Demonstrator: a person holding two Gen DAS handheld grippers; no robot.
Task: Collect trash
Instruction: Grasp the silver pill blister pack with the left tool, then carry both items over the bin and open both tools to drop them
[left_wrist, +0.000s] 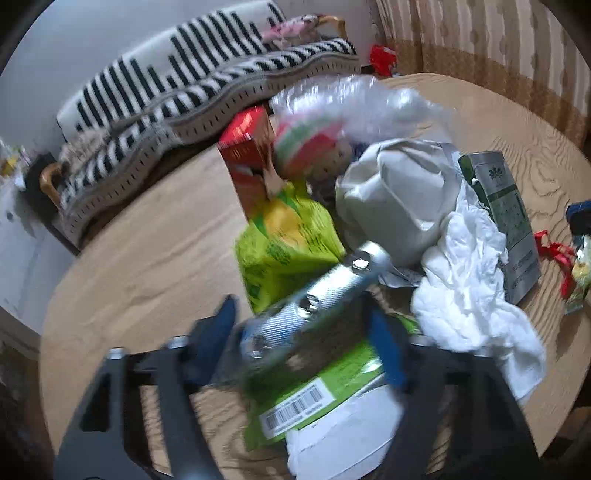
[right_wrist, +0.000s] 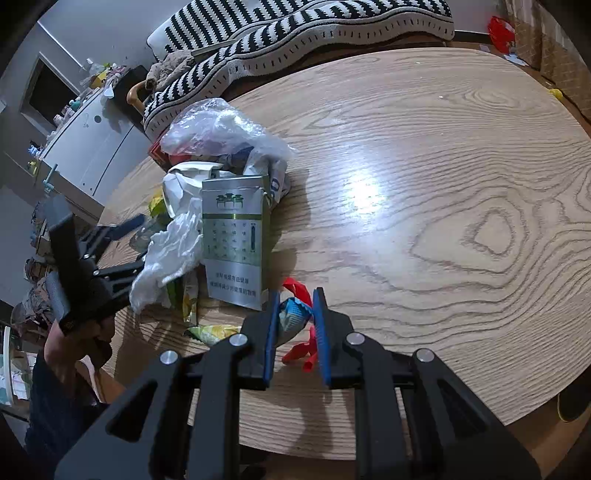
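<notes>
You are pinching a small blue and white wrapper (right_wrist: 291, 319) between the nearly closed pads of your right gripper (right_wrist: 295, 325), just this side of the silver and green carton (right_wrist: 232, 236), with red ribbon scraps (right_wrist: 301, 347) trailing under it onto the round wooden table (right_wrist: 424, 184). In the left wrist view, your left gripper (left_wrist: 306, 332) is standing about half open around a silvery blister strip (left_wrist: 332, 280) on the near edge of the heap beside that carton; the picture is blurred, so you cannot be sure whether the blue pads are pressing on the strip yet. Most of the job is looking done: the litter is already lying gathered in one heap against the carton, namely a crumpled white tissue (left_wrist: 469, 280), a green snack bag (left_wrist: 291, 243), a flattened green and white packet (left_wrist: 325, 391) under your left gripper, a grey paper bag (left_wrist: 391, 199), a red box (left_wrist: 247, 155) and a clear plastic bag (right_wrist: 221, 129) at the far side. What is remaining, by the look of it, is a yellow-green wrapper (right_wrist: 212, 332) lying loose near the carton's front, the ribbon scraps, and whatever you are holding. No bin is showing anywhere. Beyond the carton the tabletop is running bare to a striped cushion (right_wrist: 295, 29).
</notes>
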